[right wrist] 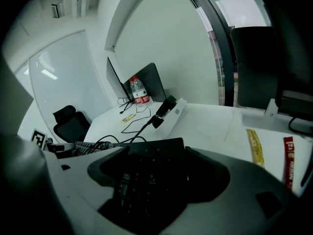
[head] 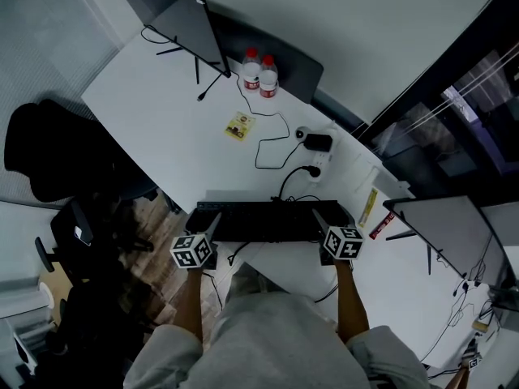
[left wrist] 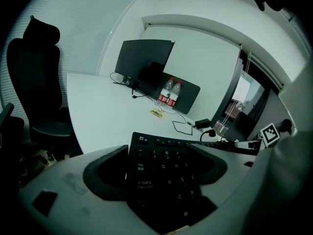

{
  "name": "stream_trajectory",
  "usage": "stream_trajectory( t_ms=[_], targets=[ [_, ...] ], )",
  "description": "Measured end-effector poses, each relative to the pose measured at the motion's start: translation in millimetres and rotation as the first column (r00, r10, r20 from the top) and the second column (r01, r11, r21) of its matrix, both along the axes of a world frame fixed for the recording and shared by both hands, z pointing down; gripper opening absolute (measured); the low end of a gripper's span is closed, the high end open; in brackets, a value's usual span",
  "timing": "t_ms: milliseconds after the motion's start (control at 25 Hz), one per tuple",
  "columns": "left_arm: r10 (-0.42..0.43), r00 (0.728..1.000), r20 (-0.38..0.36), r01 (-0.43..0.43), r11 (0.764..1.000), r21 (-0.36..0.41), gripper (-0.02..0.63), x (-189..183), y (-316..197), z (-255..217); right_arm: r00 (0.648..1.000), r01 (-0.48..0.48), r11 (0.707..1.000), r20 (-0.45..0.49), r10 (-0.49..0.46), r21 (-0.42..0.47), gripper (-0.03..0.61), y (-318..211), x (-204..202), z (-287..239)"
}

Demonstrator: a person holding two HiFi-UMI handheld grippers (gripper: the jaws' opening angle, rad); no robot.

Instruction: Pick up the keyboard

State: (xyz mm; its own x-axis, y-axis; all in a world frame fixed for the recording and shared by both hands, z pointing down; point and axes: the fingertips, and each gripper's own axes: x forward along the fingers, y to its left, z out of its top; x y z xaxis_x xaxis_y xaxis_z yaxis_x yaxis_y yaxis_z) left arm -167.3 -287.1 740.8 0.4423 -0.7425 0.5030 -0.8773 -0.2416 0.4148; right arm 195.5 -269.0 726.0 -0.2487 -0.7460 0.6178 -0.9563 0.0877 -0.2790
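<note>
Head view: fingers of left gripper (head: pixel 214 222) and right gripper (head: pixel 319 218) pinch both ends of the keyboard (head: pixel 268 220).

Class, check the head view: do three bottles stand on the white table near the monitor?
No, only two red-capped bottles stand side by side by the monitor.

Clutter on the surface (head: pixel 162 128)
Two bottles (head: pixel 259 73) (red labels) far beyond the left tongs (head: pixel 212 224); a monitor (head: pixel 182 23) beside them.
</note>
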Motion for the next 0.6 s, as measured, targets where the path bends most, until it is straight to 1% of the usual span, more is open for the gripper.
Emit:
stream_trajectory(
  t_ms=[320, 600],
  targets=[
    [-0.008, 1.0, -0.023, 0.01, 0.996, 0.091, 0.344, -1, -9, -43, 1.0, 0.004, 0.994, -0.02, -0.001, 0.109, 0.357, -7, -1, -48],
    [0.004, 0.999, -0.035, 0.003, 0.985, 0.172, 0.344, 4, -21, -86, 1.0, -0.001, 0.981, -0.011, 0.003, 0.192, 0.357, -16, 4, -85]
  ],
)
